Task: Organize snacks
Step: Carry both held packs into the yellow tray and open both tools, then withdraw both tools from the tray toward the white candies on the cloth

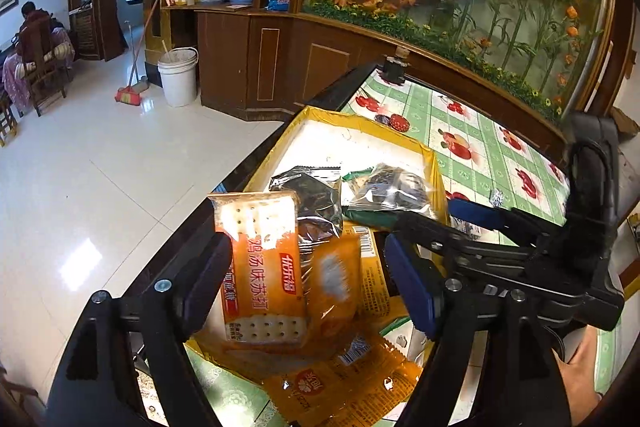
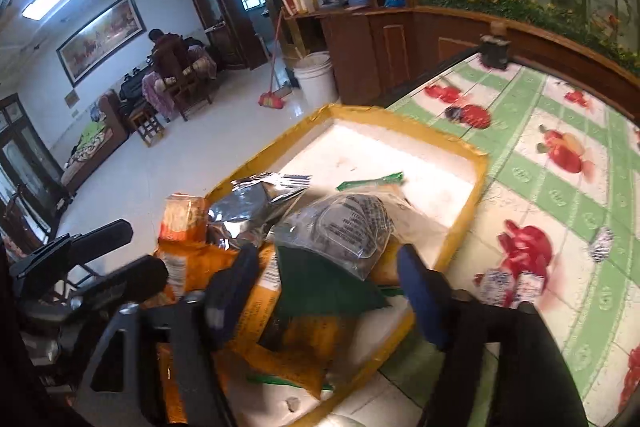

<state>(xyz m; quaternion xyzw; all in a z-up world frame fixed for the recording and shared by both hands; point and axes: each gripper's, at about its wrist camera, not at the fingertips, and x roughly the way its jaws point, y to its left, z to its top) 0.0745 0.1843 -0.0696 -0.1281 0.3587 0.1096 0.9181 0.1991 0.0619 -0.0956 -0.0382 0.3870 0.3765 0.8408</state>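
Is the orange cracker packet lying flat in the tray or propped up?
Propped up. The orange cracker packet leans on other snack packets piled in the yellow-rimmed tray, its upper end raised, between the left gripper's open jaws.

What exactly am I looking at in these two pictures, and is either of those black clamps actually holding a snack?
These are two hand-held grippers, each carried by a person, with a wide-angle camera looking forward along its two fingers. One picture comes from the left gripper, the other from the right gripper. Both hover over a shallow yellow-rimmed tray on a table with a fruit-patterned cloth. The tray holds snack packets: an orange cracker pack, silver foil packs and a clear bag with a green end. Both grippers stand open; the cracker pack and the clear bag lie between the fingers, but nothing looks gripped.
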